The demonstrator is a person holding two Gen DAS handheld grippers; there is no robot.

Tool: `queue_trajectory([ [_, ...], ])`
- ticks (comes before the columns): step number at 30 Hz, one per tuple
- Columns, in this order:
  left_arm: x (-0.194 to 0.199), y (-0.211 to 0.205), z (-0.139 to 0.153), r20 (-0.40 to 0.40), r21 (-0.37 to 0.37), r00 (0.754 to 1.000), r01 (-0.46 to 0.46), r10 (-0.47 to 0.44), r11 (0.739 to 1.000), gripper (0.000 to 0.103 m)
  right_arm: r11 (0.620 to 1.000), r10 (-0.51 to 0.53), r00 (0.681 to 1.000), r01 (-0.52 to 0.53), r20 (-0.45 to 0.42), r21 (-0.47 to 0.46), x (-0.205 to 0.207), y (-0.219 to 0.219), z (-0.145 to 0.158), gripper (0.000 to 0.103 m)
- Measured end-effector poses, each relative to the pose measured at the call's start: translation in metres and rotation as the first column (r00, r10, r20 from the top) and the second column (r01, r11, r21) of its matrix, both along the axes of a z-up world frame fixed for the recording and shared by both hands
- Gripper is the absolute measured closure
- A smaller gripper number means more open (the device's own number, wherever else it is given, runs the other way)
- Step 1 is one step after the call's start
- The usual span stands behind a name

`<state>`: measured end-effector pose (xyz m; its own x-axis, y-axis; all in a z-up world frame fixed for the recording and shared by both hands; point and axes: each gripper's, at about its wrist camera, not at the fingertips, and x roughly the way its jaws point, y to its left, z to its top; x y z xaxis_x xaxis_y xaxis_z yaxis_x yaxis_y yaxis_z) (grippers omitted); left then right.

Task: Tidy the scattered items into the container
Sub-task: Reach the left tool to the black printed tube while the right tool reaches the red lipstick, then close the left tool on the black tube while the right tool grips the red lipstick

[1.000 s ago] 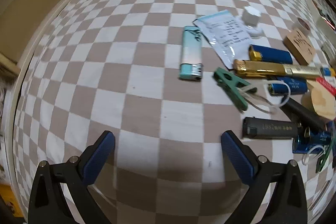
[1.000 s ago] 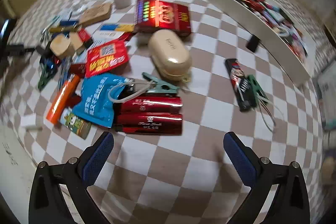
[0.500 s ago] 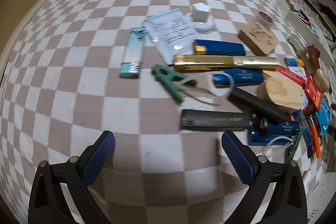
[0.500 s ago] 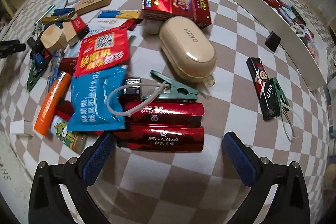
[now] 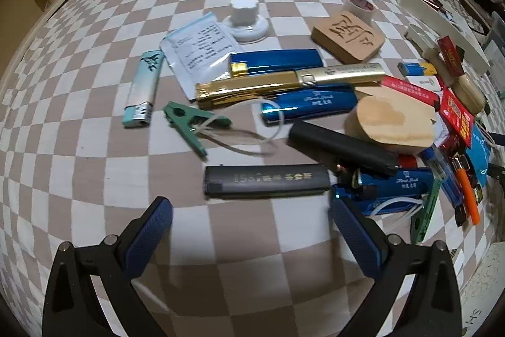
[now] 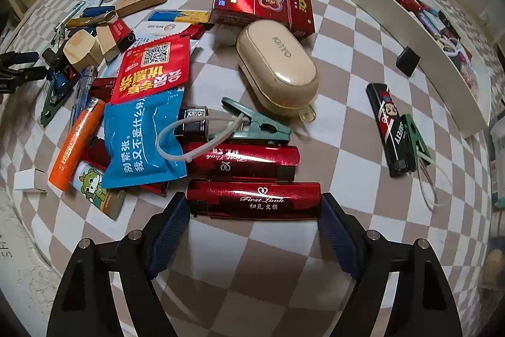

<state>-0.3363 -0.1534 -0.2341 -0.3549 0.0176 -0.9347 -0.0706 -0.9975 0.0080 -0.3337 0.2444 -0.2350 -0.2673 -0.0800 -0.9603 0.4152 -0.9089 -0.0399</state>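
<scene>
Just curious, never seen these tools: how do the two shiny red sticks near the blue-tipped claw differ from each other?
The nearer red stick lies clear on the cloth, between the right gripper's open fingers; the farther red stick has a white cord and a green clip across it. The nearer one's print reads upright, the farther one's upside down. The farther one shows a dark right end. Both are glossy red, lying parallel.
</scene>
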Motion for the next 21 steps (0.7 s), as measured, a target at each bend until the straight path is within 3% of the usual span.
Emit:
queue_trajectory([
  [5, 0.0, 0.017, 0.01, -0.003, 0.011, 1.0, -0.012, 0.012, 1.0, 0.0, 0.999, -0.039, 0.999, 0.04, 0.033, -0.03, 0.005, 0.018, -0.003, 0.021],
  [12, -0.016, 0.01, 0.009, 0.007, -0.002, 0.993, -0.117, 0.117, 0.993, 0.0, 0.998, -0.042, 0.998, 0.043, 0.036, -0.042, 0.013, 0.027, -0.001, 0.021],
  [16, -0.02, 0.006, 0.007, 0.017, -0.009, 0.991, -0.131, 0.131, 0.991, 0.0, 0.998, -0.046, 0.998, 0.048, 0.034, -0.041, 0.015, 0.027, -0.001, 0.021],
  [21, -0.024, 0.019, 0.001, 0.007, -0.084, 0.995, -0.095, 0.096, 0.992, 0.0, 0.998, -0.053, 0.998, 0.054, 0.032, -0.033, 0.017, 0.028, -0.001, 0.021],
])
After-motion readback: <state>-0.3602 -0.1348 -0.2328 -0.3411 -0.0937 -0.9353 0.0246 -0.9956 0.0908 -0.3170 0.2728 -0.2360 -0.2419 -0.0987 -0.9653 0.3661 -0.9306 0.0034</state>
